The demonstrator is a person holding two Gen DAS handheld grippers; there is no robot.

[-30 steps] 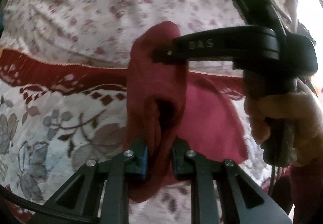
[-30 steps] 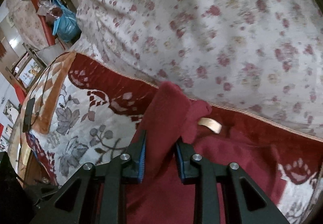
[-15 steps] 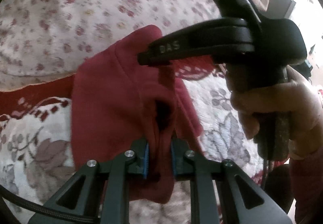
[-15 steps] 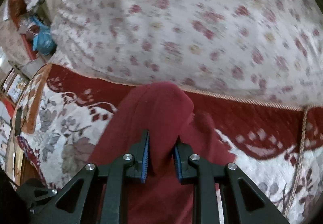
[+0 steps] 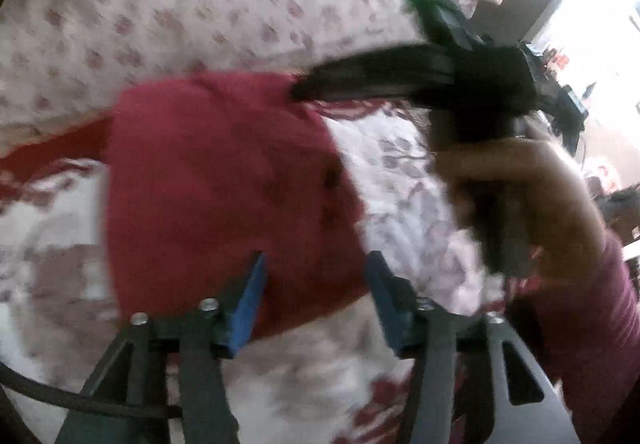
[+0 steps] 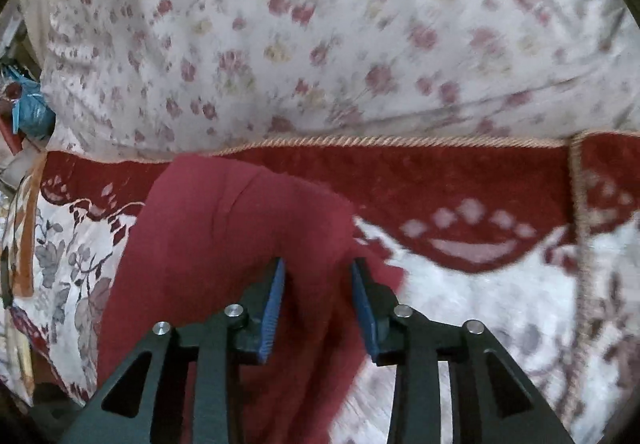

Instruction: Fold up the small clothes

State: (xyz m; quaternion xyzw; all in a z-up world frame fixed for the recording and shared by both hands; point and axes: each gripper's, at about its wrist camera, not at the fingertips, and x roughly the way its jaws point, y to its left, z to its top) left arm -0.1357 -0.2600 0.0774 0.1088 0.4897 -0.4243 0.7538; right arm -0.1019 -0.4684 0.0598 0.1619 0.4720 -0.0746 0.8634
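Letting go: both tongs, left gripper (image 5: 314, 294) and right gripper (image 6: 318, 302), just opening, pads now clear of the red garment (image 5: 224, 196), dropping flat at 12 o'clock on the flowered blanket (image 6: 500, 308); fold apparently laid, smoothing likely next

Garment on blanket, below the floral bedding

The garment (image 6: 224, 244) lies on the patterned blanket (image 6: 500, 304); floral bedding (image 6: 320, 24) sits behind it, along the blanket's corded edge (image 6: 400, 142).
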